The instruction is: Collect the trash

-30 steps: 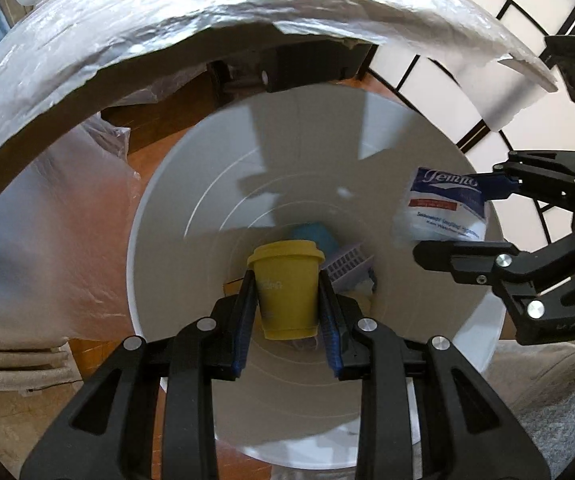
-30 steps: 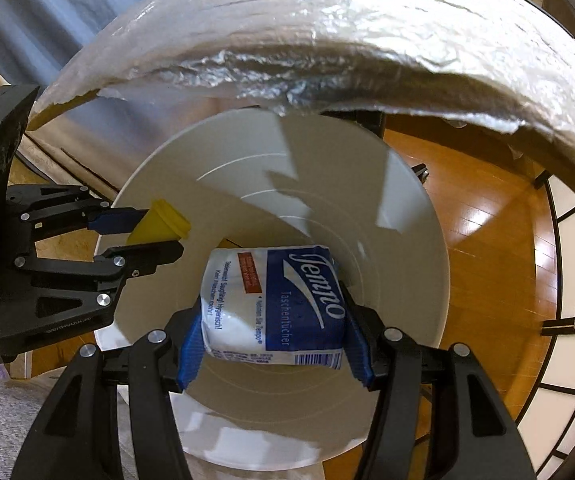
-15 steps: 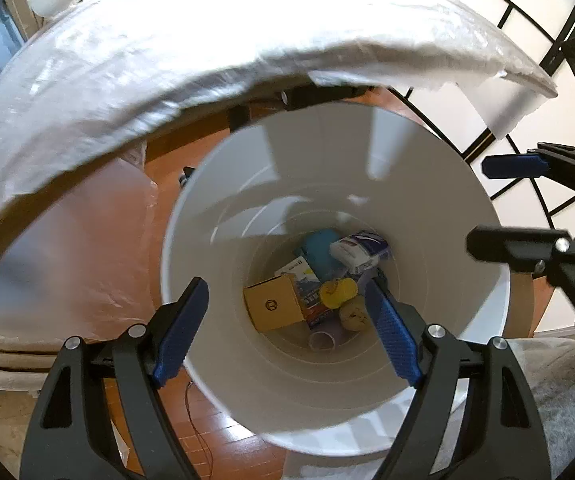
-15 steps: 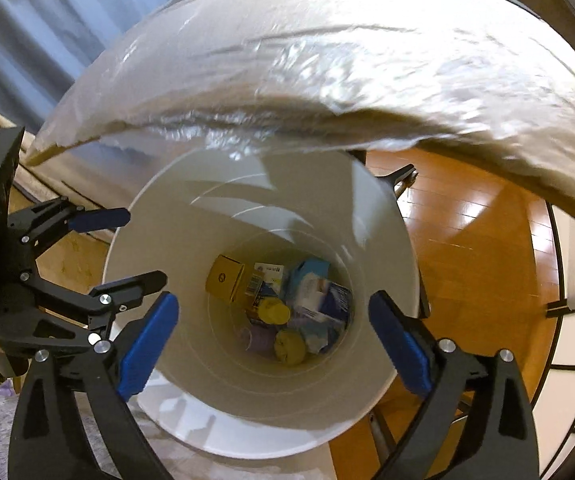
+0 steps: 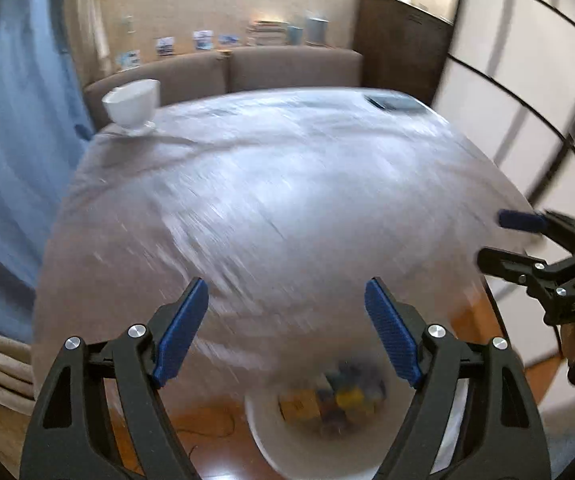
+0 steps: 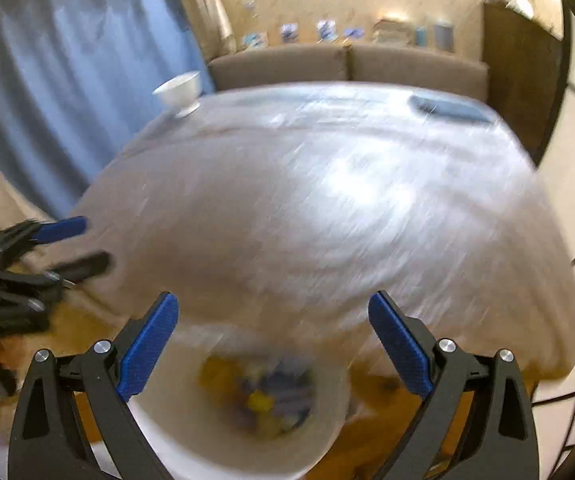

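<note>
Below, the white bin [image 5: 271, 446] stands upright, mouth upward.

Left gripper [image 5: 286, 312]: jaws spread wide, nothing between the blue pads [image 5: 181, 330], pointing obliquely downward. Right gripper [image 6: 273, 326]: jaws likewise spread wide and empty, same downward tilt. Each gripper appears at the other's side, level with it.

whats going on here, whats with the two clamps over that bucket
A person is clearing trash with a handheld gripper in each hand. The left gripper and right gripper are both open and empty, held above a white bin on the floor beside a plastic-covered table. The bin holds blurred, colourful rubbish. A white cup and a dark flat object sit at the table's far end.
</note>
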